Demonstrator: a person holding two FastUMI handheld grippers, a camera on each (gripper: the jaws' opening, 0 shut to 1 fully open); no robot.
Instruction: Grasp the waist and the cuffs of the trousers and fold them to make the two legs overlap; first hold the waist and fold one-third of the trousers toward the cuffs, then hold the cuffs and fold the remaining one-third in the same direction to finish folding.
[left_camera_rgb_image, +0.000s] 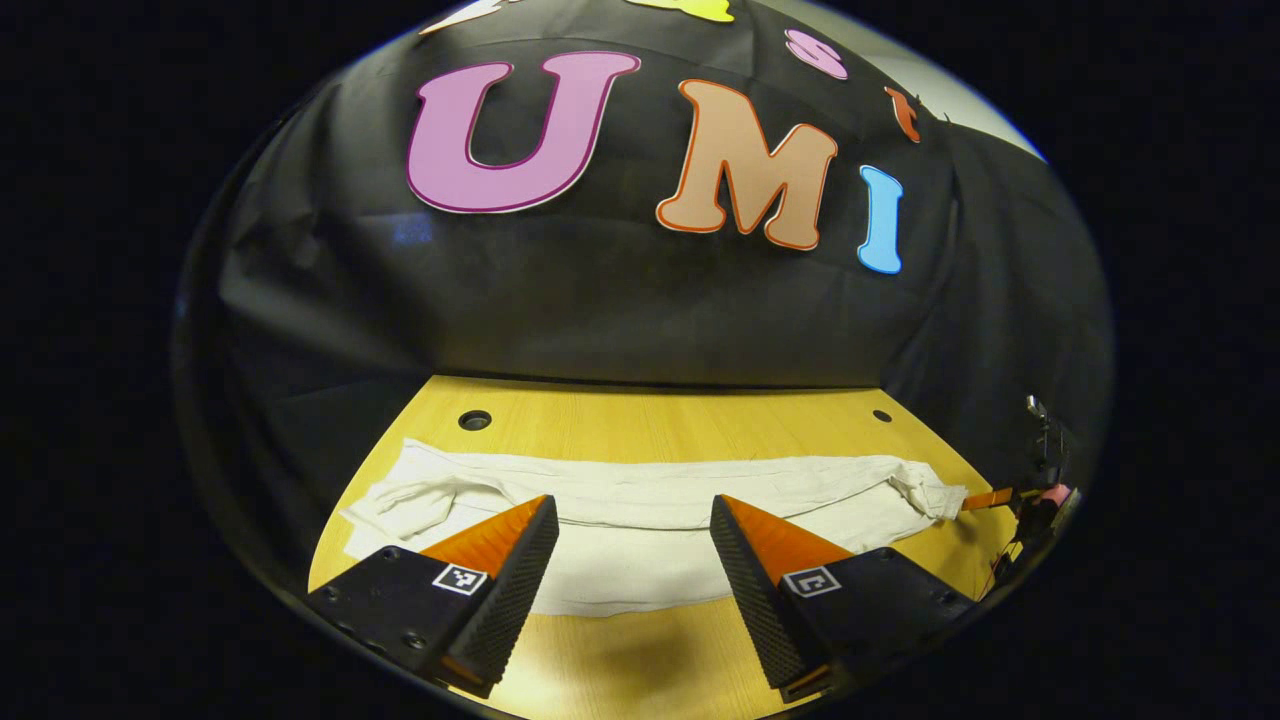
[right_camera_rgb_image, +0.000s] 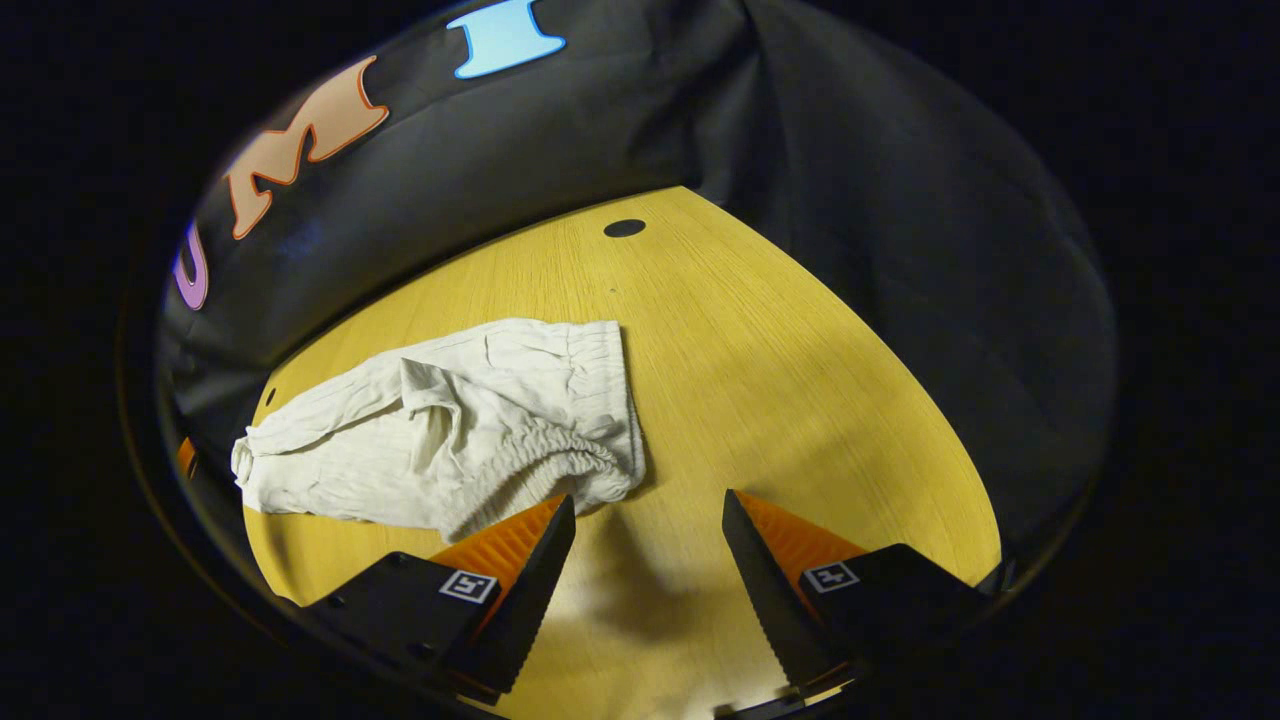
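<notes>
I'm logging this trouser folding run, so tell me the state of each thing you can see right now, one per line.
trousers: lying lengthwise on the table, rumpled, held by neither gripper; elastic waist bunched.
left gripper: open, above the near edge of the trousers, holding nothing.
right gripper: open, empty, just beside the waist end.
table: bears the trousers.

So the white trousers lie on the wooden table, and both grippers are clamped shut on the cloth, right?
Not quite. The white trousers do lie on the wooden table, but both grippers are open and hold nothing: left gripper in the left gripper view, right gripper in the right gripper view.
</notes>
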